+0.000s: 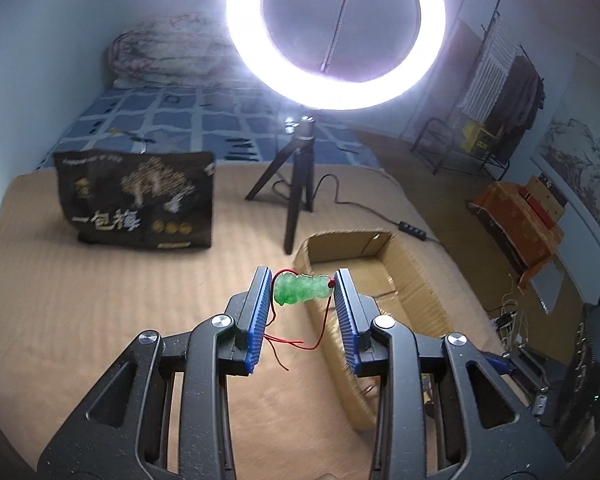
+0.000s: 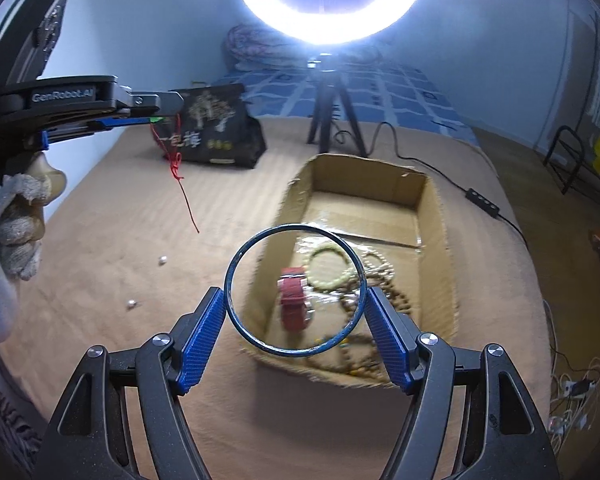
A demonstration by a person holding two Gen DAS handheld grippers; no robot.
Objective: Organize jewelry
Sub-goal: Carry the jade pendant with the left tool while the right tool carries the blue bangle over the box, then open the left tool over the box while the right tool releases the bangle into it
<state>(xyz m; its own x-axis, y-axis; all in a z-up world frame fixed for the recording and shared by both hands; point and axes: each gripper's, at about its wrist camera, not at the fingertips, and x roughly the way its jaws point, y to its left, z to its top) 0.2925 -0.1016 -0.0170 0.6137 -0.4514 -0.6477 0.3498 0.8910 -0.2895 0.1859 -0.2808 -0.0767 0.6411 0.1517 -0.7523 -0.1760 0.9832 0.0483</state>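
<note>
Both grippers hold jewelry above a tan, ribbed blanket (image 2: pixel 112 248). Left gripper (image 1: pixel 302 288) has its ridged blue pads closed about halfway onto a green pendant (image 1: pixel 300 289), a lumpy, translucent gourd-shaped stone pinched end to end between the pads; a thin red cord (image 1: pixel 288 344) loops off it and dangles below. From the right wrist view this gripper (image 2: pixel 156 119) appears side-on over the blanket's far left part, held by a hand (image 2: pixel 18 232) in a knitted white glove, with the knotted cord (image 2: pixel 178 172) hanging free.

Right gripper (image 2: pixel 296 304) is spread wide, its textured blue pads pressing the opposite sides of a bangle (image 2: pixel 232 258), a thin, dark blue, glossy hoop held over the near left corner of the box (image 2: pixel 436 216). That box is open-topped brown cardboard with a rough-cut rim, sitting on the blanket's right side. Inside lie a red strap watch (image 2: pixel 294 298), a pale yellow bead bracelet (image 2: pixel 332 268) and strings of brown wooden beads (image 2: pixel 384 300), partly on clear plastic film.

Two small pale beads (image 2: pixel 163 260) rest on the blanket left of the box. At the far edge stand a glossy black bag (image 2: pixel 216 128) with gold print and a ring light (image 1: pixel 334 32) on a black tripod (image 1: pixel 296 184).
</note>
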